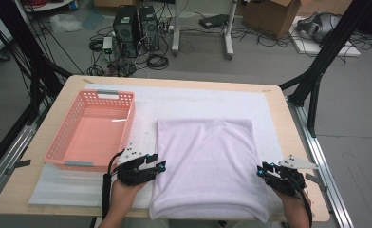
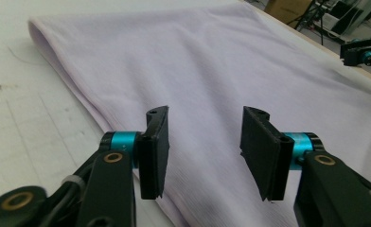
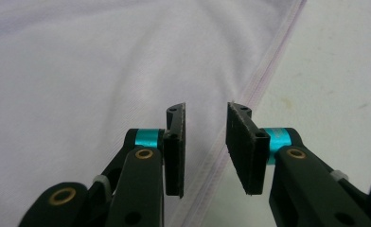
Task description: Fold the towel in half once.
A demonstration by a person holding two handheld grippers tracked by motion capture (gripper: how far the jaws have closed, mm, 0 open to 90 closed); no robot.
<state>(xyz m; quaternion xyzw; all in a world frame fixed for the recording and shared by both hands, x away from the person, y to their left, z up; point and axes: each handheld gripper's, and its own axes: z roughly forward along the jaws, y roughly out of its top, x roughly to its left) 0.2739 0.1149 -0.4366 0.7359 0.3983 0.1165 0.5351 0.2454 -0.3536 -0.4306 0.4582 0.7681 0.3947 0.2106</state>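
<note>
Flanking the folded cloth (image 1: 206, 166) — left tongs (image 1: 159, 164), right tongs (image 1: 261, 170) — jaws parted.

Soft, even overhead light is falling across the worktop (image 1: 288, 137), casting only faint shadows and no glare. The high view is looking slightly grainy, while both gripper views are blurring toward the far background

Your left gripper (image 1: 161, 166) and right gripper (image 1: 260, 171) sit low at the near edge, jaws parted, gripping nothing.
</note>
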